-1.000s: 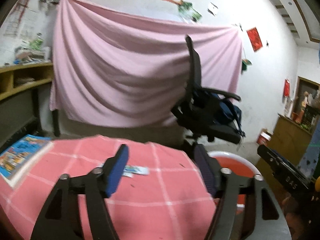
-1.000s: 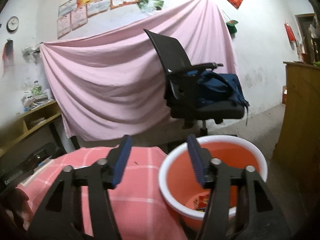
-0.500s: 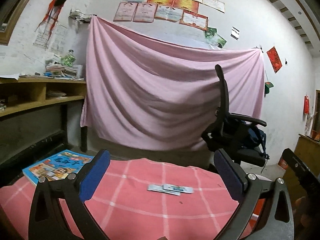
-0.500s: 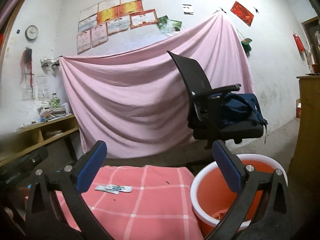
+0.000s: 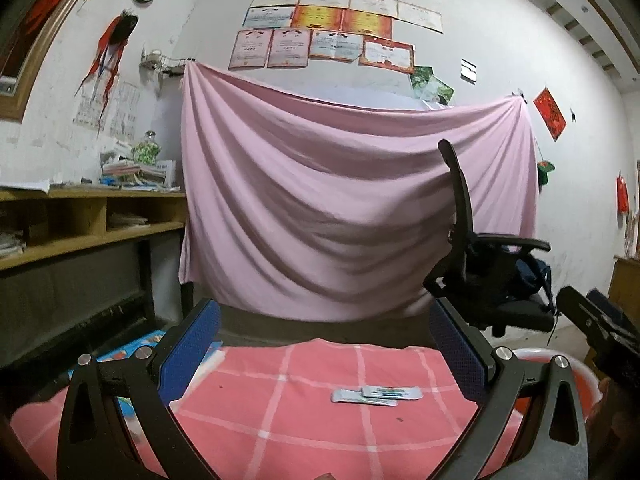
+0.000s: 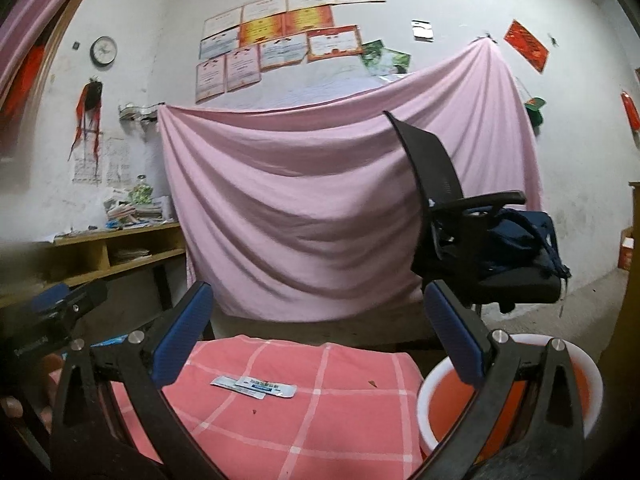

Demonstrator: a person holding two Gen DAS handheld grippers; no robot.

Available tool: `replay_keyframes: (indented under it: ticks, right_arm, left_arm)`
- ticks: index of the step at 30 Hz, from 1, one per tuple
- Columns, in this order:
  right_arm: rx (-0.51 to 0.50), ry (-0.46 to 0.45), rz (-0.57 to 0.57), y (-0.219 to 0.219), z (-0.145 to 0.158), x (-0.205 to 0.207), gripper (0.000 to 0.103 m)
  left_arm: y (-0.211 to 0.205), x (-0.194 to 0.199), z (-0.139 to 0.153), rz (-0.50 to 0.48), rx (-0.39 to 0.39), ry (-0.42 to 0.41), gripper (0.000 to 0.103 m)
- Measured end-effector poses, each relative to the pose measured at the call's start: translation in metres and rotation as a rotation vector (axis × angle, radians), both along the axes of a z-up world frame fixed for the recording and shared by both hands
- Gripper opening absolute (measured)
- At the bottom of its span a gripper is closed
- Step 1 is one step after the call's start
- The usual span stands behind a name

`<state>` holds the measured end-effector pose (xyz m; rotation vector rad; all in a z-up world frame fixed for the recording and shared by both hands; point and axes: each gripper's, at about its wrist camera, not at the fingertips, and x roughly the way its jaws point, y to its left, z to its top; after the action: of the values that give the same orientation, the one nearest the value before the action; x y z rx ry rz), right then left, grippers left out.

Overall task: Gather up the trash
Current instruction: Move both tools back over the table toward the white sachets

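Two flat silver-and-blue wrappers [image 5: 376, 394] [image 6: 256, 386] lie overlapping on the red checked cloth [image 5: 288, 408] [image 6: 320, 412]. An orange bucket with a white rim [image 6: 516, 340] stands off the cloth's right edge; only its rim [image 5: 536, 354] shows in the left wrist view. My left gripper [image 5: 324, 344] hovers open over the near side of the cloth, nothing between its blue pads. My right gripper [image 6: 318, 334] is open too and empty, between the wrappers and the bucket. Each gripper's tip shows at the edge of the other's view.
A black office chair [image 6: 472, 240] with a dark blue bag stands behind the bucket. A pink sheet [image 5: 340, 208] hangs on the back wall. A colourful book [image 5: 136, 346] lies at the cloth's left. Wooden shelves [image 5: 80, 220] run along the left; a wooden cabinet [image 6: 634, 280] stands right.
Both grippers opened wide in the first half second. Both views swung leftward and levelled, so the wrappers now sit more to the right in the left view and the bucket slid right in the right view.
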<state>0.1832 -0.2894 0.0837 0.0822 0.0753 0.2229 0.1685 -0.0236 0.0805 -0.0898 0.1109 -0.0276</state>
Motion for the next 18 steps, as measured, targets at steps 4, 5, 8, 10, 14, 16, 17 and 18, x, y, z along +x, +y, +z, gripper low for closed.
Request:
replay_keyframes:
  ticks: [4, 5, 8, 10, 14, 16, 17, 18]
  right_arm:
    - [-0.027, 0.018, 0.034, 0.006, -0.008, 0.017, 0.103]
    - [-0.036, 0.028, 0.040, 0.008, -0.011, 0.023, 0.103]
    - [-0.052, 0.056, 0.059, 0.012, -0.019, 0.036, 0.103]
    - [-0.064, 0.088, 0.076, 0.015, -0.025, 0.047, 0.103]
    - [-0.088, 0.160, 0.098, 0.020, -0.035, 0.069, 0.103]
    - [-0.102, 0.202, 0.108, 0.024, -0.040, 0.082, 0.103]
    - [-0.107, 0.226, 0.120, 0.026, -0.043, 0.088, 0.103]
    - [-0.111, 0.245, 0.128, 0.027, -0.045, 0.093, 0.103]
  left_arm:
    - [0.005, 0.014, -0.009, 0.008, 0.024, 0.022, 0.102]
    - [0.007, 0.017, -0.011, 0.009, 0.022, 0.027, 0.102]
    - [0.013, 0.029, -0.018, 0.015, 0.010, 0.049, 0.102]
    - [0.015, 0.038, -0.023, 0.019, 0.002, 0.070, 0.102]
    - [0.021, 0.054, -0.030, 0.028, -0.009, 0.110, 0.102]
    - [0.023, 0.063, -0.034, 0.029, -0.015, 0.142, 0.102]
    - [0.025, 0.067, -0.036, 0.029, -0.016, 0.158, 0.102]
    - [0.026, 0.072, -0.038, 0.030, -0.016, 0.178, 0.101]
